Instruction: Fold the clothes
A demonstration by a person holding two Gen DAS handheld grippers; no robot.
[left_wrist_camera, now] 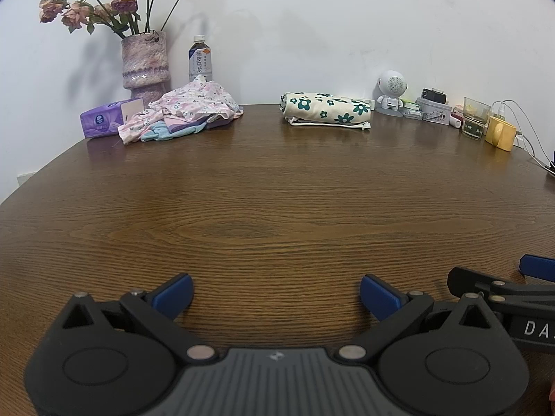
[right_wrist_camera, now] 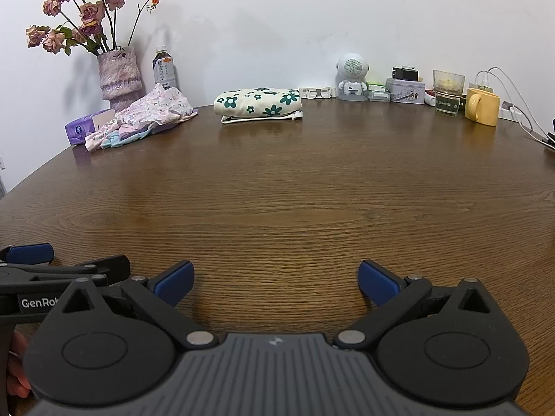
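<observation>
Your left gripper [left_wrist_camera: 275, 293] and right gripper [right_wrist_camera: 275, 279] hover side by side over the bare wooden table [left_wrist_camera: 277, 208], both with jaws spread wide and empty. At eleven o'clock, far across, lies a rumpled pile of clothes [left_wrist_camera: 184, 111]; at twelve o'clock sits a folded floral garment [left_wrist_camera: 326, 109].

The heap of clothes [left_wrist_camera: 180, 112] covers the tissue pack's [left_wrist_camera: 104, 121] right end and the bottle's [left_wrist_camera: 200, 59] base. The cable [left_wrist_camera: 527, 131] runs off the table's [left_wrist_camera: 277, 190] right edge. The tin's [right_wrist_camera: 406, 91] print is too small to read.
</observation>
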